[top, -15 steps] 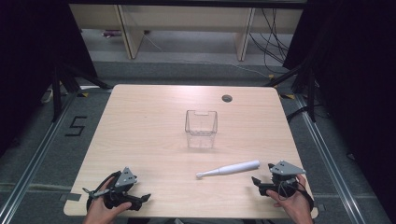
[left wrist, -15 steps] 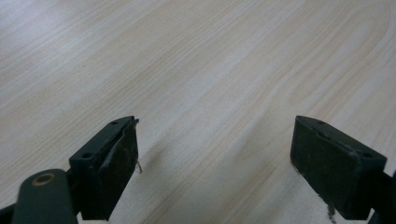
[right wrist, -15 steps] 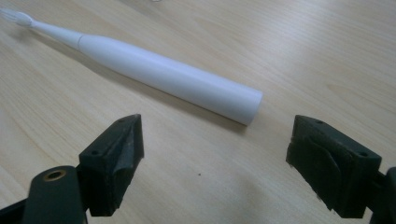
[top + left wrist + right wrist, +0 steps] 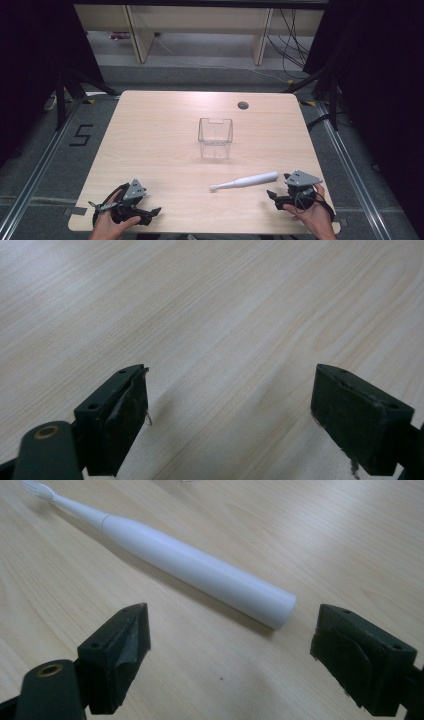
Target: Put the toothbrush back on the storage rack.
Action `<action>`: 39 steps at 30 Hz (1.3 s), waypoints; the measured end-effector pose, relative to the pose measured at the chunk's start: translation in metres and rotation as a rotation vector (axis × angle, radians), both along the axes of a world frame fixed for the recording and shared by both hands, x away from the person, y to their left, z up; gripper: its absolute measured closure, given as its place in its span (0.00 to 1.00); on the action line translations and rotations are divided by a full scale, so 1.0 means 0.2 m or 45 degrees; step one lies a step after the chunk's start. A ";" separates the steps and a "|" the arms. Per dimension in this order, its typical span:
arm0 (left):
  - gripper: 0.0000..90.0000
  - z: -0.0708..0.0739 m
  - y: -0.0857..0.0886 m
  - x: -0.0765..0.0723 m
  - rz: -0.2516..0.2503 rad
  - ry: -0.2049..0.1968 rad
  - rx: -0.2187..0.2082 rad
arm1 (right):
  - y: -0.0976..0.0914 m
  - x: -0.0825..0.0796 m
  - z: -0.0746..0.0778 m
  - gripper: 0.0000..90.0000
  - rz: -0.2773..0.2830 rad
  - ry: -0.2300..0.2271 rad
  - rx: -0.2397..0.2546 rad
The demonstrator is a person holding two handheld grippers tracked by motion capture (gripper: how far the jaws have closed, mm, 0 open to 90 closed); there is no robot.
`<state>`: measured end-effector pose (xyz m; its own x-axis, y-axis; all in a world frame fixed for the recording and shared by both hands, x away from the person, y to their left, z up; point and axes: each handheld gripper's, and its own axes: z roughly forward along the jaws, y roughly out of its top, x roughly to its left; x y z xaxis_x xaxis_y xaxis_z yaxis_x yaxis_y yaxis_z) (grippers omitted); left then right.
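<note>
A white electric toothbrush lies flat on the wooden table, brush head toward the left, handle end toward the right. My right gripper rests at the table's front right, just past the handle end, jaws wide open and empty. In the right gripper view the toothbrush lies just ahead of the open right gripper, its butt end between the jaw lines. A clear plastic cup stands upright mid-table. My left gripper sits at the front left, open over bare wood, as the left gripper view shows.
A small dark round hole sits near the table's far edge. Dark floor, metal rails and shelf legs surround the table. A floor mark reading 5 lies to the left.
</note>
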<state>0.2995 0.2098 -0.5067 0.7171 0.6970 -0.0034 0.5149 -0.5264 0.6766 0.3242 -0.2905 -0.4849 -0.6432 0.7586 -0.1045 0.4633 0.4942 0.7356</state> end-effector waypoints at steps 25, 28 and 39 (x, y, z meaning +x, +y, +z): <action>0.17 0.00 0.01 0.00 0.007 0.005 0.009 | 0.17 0.10 0.15 0.31 0.217 0.022 -0.196; 0.16 0.00 0.01 0.00 0.005 0.005 0.010 | 0.19 0.13 0.15 0.32 0.240 0.030 -0.215; 0.17 0.00 0.01 0.00 0.012 0.008 0.002 | 0.33 0.18 0.16 0.43 0.359 0.101 -0.326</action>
<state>0.2992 0.2111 -0.5072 0.7104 0.7037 -0.0067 0.5242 -0.5228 0.6722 0.3610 -0.2244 -0.4538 -0.8362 0.5069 -0.2092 0.3337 0.7731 0.5394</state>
